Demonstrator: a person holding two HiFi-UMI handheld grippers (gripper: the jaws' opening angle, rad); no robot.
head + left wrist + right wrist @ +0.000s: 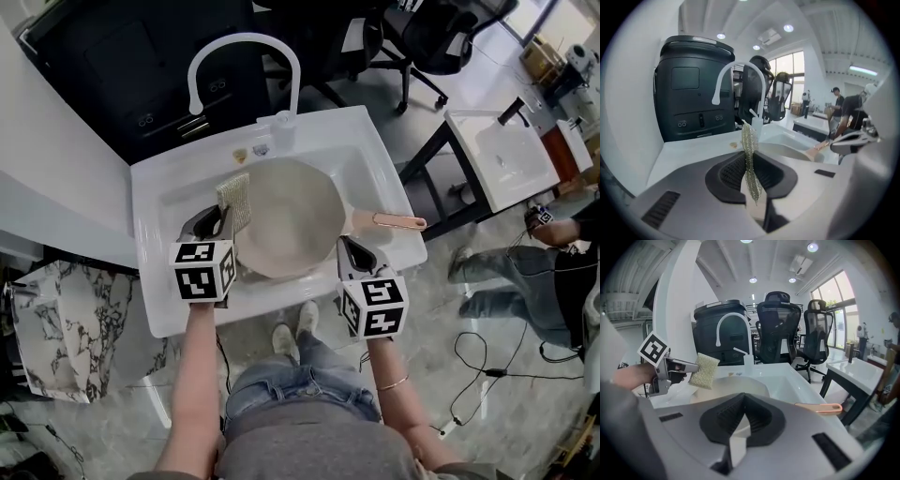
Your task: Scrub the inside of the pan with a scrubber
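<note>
A beige pan (286,220) lies in the white sink (155,281), its pinkish handle (394,221) pointing right over the rim. My left gripper (225,214) is shut on a yellow-green scrubber (234,199), held upright above the pan's left edge. In the left gripper view the scrubber (750,159) shows edge-on between the jaws. The right gripper view shows the scrubber (704,370) above the pan (736,387), apart from its surface. My right gripper (349,246) hangs at the pan's front right, near the handle's base, jaws shut and empty.
A white arched faucet (244,47) and a small clear bottle (281,129) stand at the sink's back rim. A black cabinet sits behind. A second sink table (511,150) and a person on the floor (497,272) are to the right.
</note>
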